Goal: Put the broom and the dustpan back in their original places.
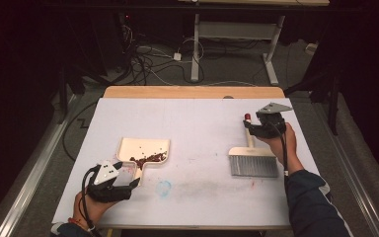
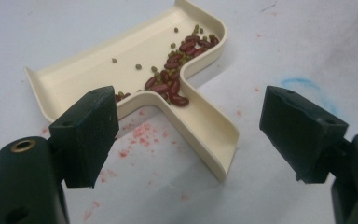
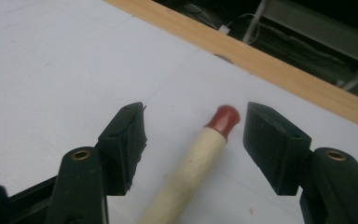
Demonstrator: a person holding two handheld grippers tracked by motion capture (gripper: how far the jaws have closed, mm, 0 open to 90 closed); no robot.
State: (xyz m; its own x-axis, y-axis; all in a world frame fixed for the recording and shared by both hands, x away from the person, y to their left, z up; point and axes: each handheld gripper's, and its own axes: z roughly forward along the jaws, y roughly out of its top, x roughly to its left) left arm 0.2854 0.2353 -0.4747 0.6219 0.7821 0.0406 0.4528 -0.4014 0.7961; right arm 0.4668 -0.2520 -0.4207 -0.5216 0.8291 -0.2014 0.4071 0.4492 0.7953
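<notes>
On the white table cover [image 1: 197,118] two tools lie in front of me: a cream dustpan [image 1: 143,150] on my left and a small hand brush [image 1: 251,160] on my right. Red beans and smaller green ones [image 2: 177,70] sit heaped in the pan's back corner and at the mouth of its handle channel, so I judge the sweeping done and this the letting-go step.

My left gripper [image 2: 186,135] stands with its jaws wide apart, and the pan's handle [image 2: 209,135] lies on the cover between and just ahead of them, touched by neither pad. My right gripper [image 3: 193,140] is also parted, less widely; the brush's pale wooden handle [image 3: 186,172] with its red tip [image 3: 223,119] runs up between the jaws, and I see a gap on both sides of it. The bristles [image 1: 253,166] rest flat on the cover, near my right hand [image 1: 276,143].

Next, I think, both hands need to draw straight back along the handles, lifting a little, so no pad catches the wood or nudges the pan and spills beans over its open front edge.
</notes>
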